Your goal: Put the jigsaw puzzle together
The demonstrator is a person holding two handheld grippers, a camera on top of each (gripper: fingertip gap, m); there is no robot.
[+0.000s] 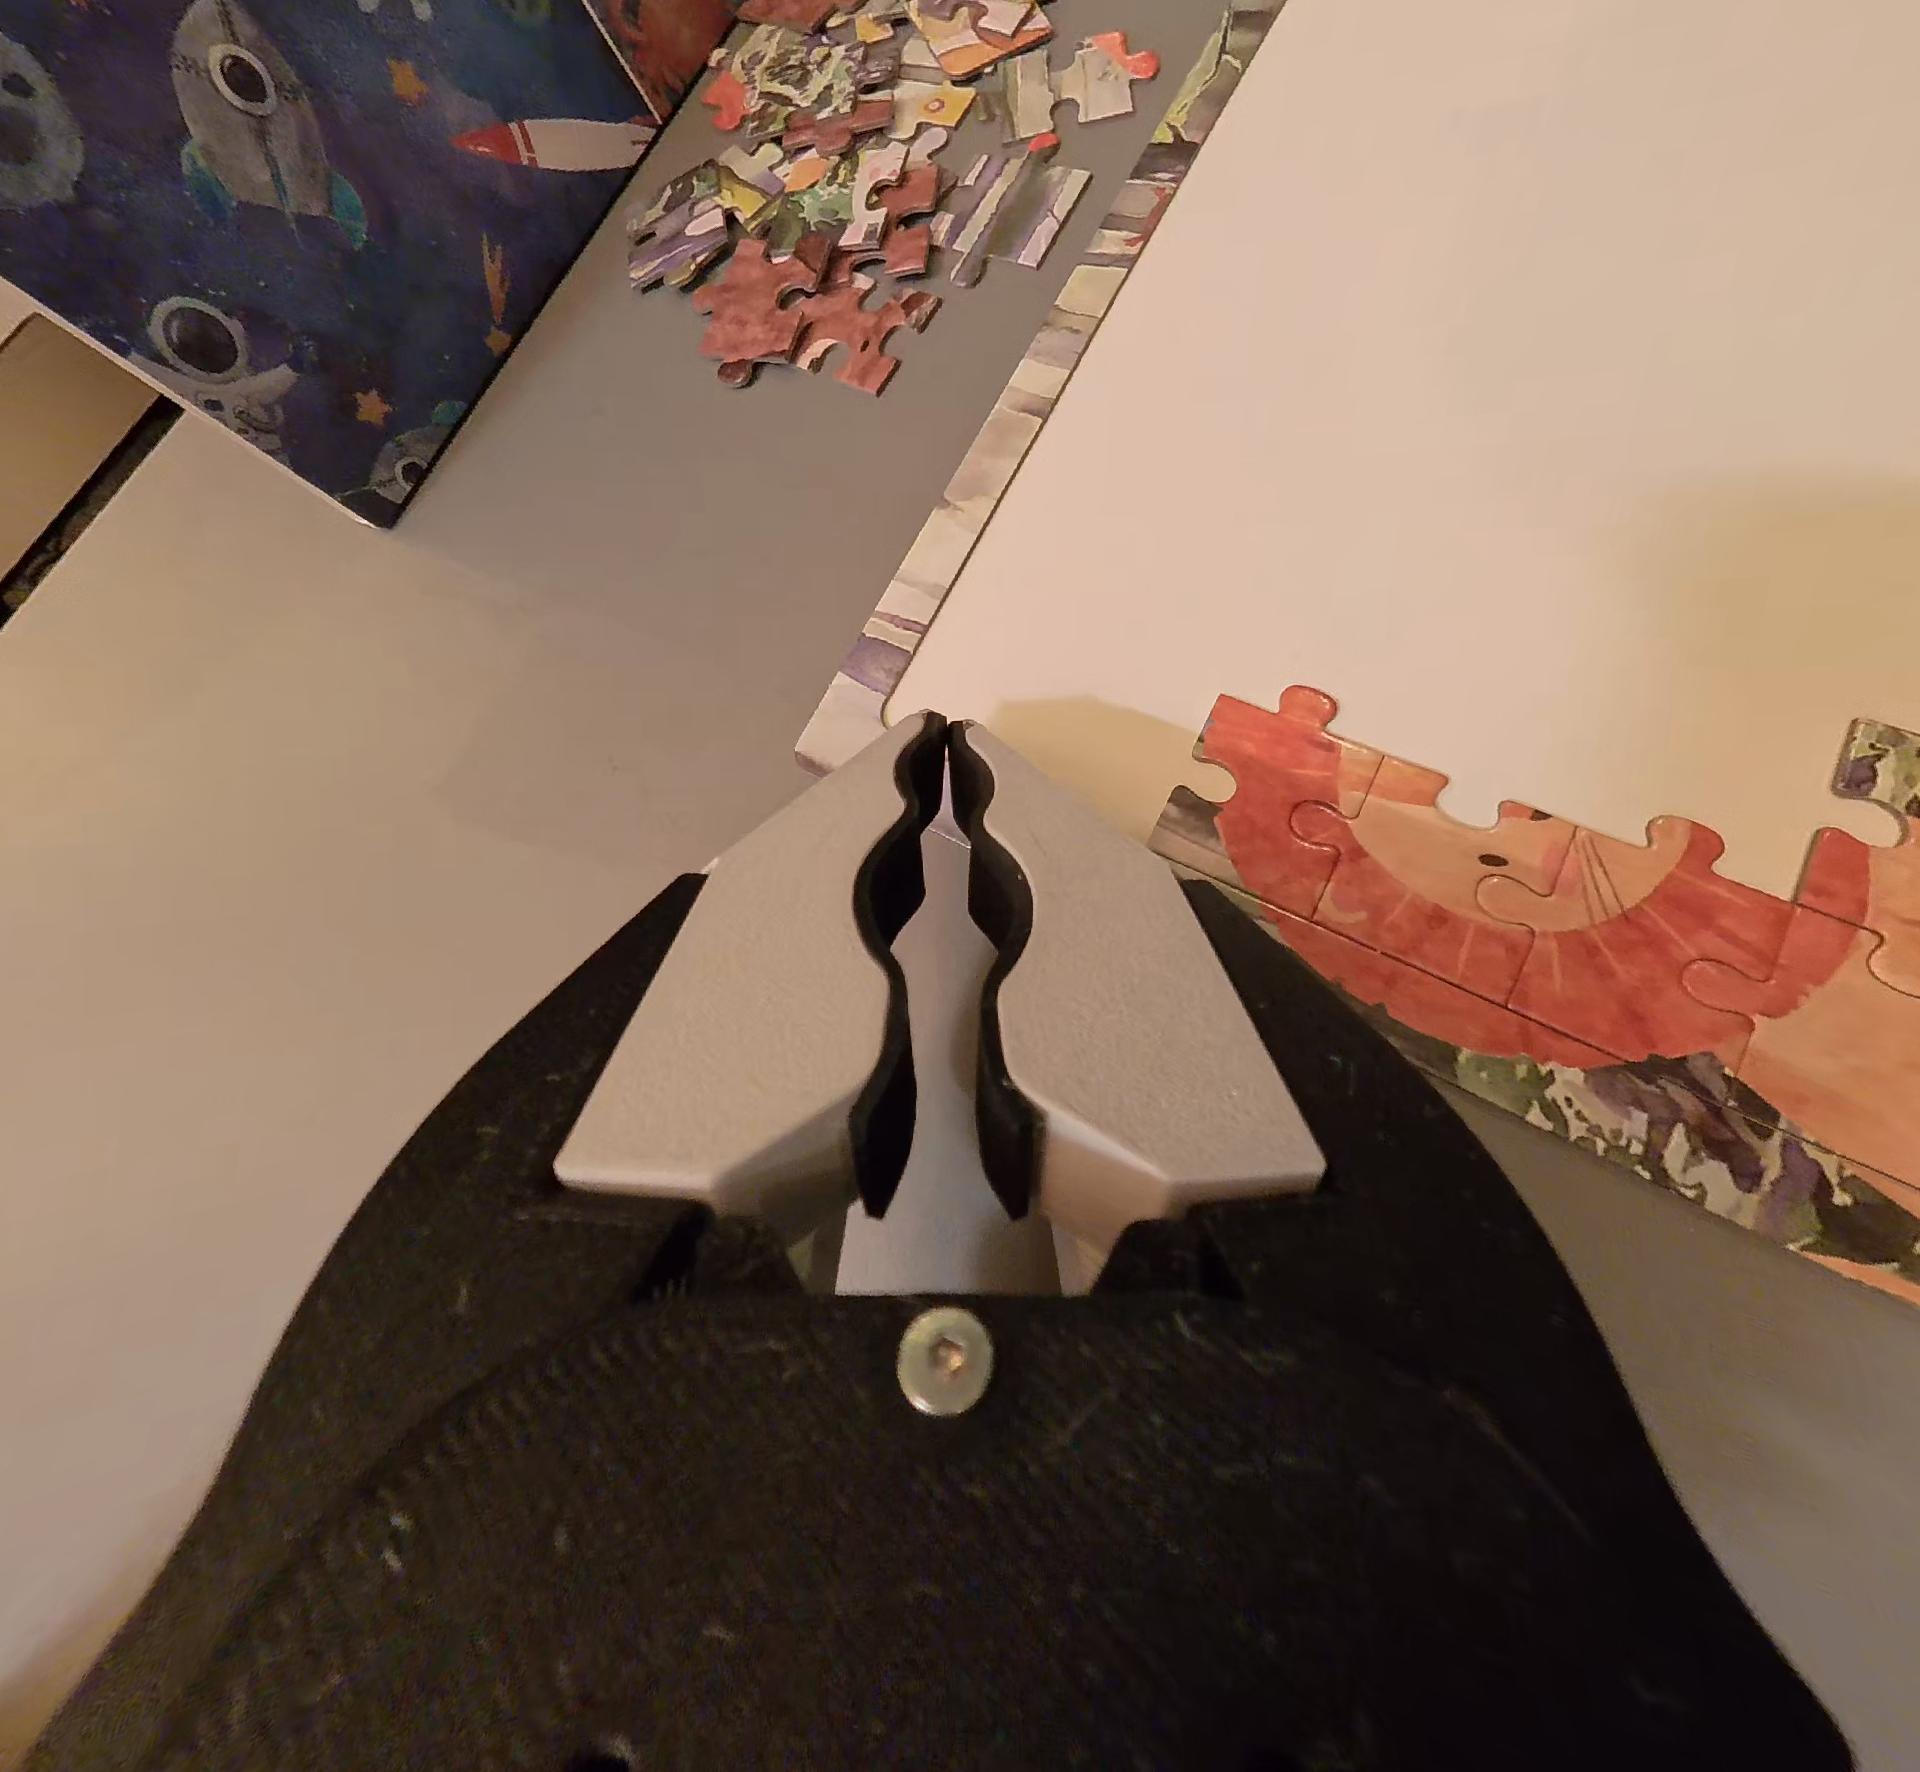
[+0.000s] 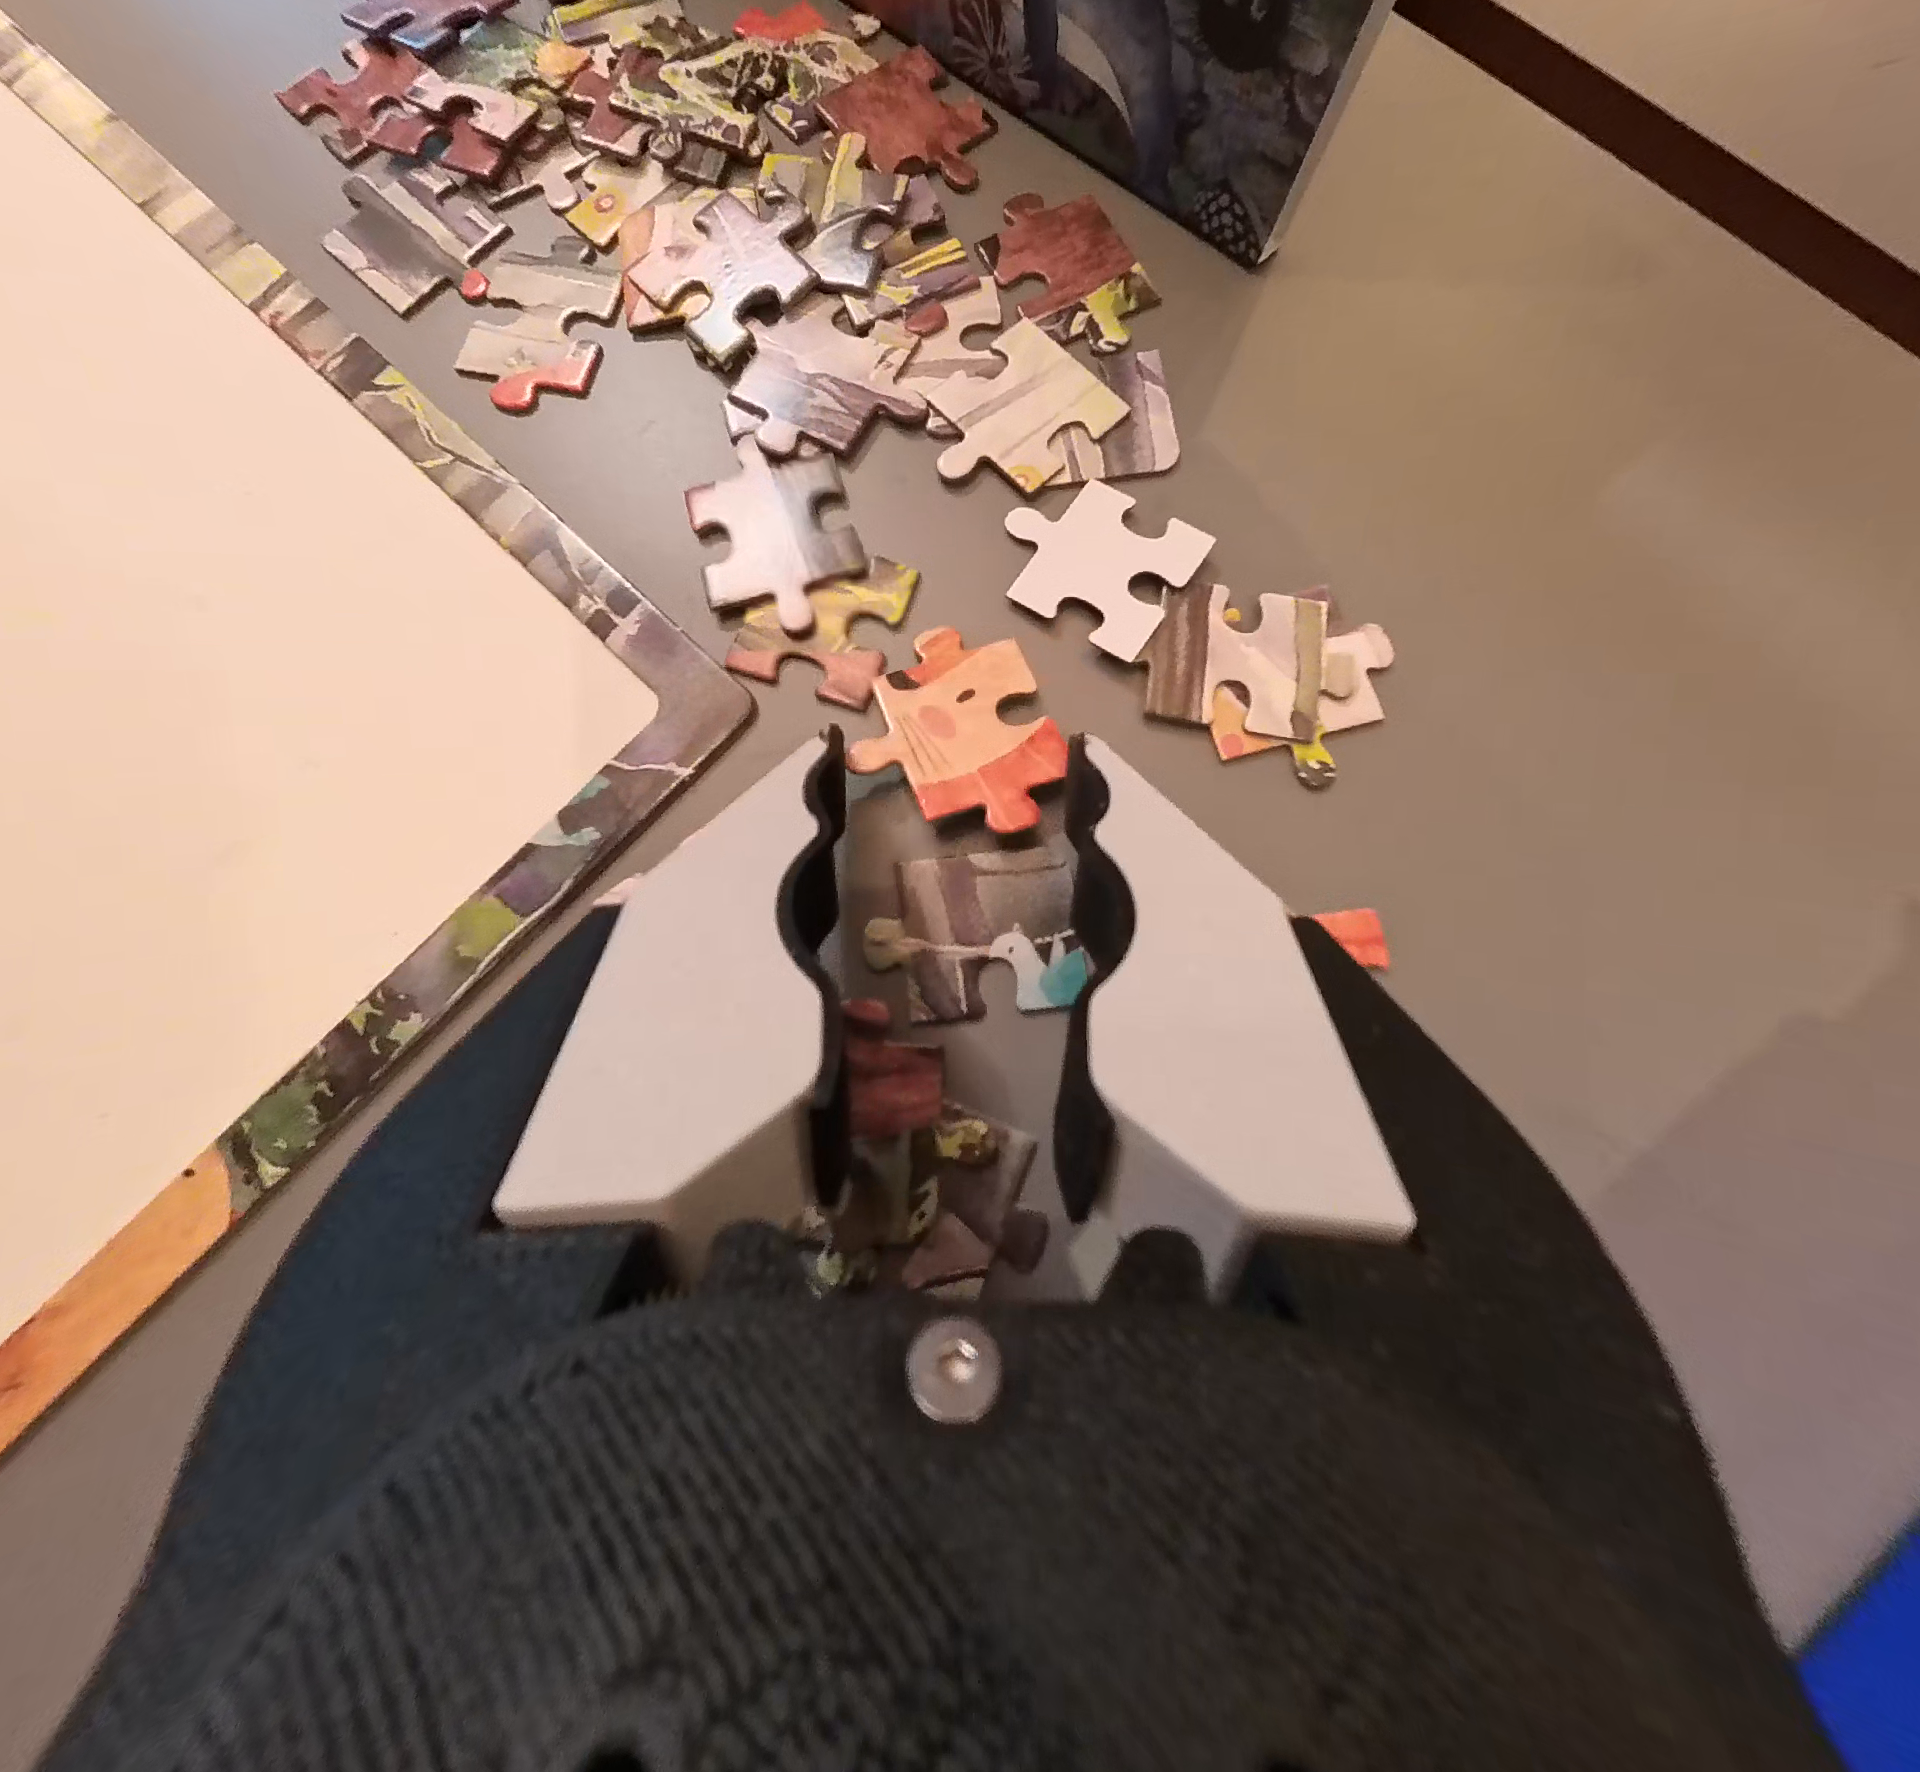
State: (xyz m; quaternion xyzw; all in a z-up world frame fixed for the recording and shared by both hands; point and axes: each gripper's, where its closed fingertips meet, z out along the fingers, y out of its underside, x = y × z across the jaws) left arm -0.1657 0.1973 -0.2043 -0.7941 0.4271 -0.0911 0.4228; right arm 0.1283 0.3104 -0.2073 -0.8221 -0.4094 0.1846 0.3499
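My right gripper (image 2: 956, 751) is shut on an orange puzzle piece (image 2: 961, 735) with a whiskered face. Its jaws touch the piece on both sides, just above the grey table. Under the gripper lies a grey piece with a white bird (image 2: 982, 943). The loose pile of pieces (image 2: 727, 195) spreads out ahead. The puzzle tray (image 2: 582, 569) with its printed border and white inside lies to the left. My left gripper (image 1: 948, 730) is shut and empty at the tray's near corner (image 1: 862, 714). A joined patch of orange lion pieces (image 1: 1558, 912) sits in the tray to its right.
A space-themed box (image 1: 229, 164) stands at the left of the pile. A dark blue illustrated box (image 2: 1143, 8) stands behind the pile. A face-down white piece (image 2: 1112, 569) and a few overlapping grey pieces (image 2: 1268, 673) lie right of my right gripper. The pile also shows in the left wrist view (image 1: 862, 164). There is about 30 cm between the tips of the two grippers.
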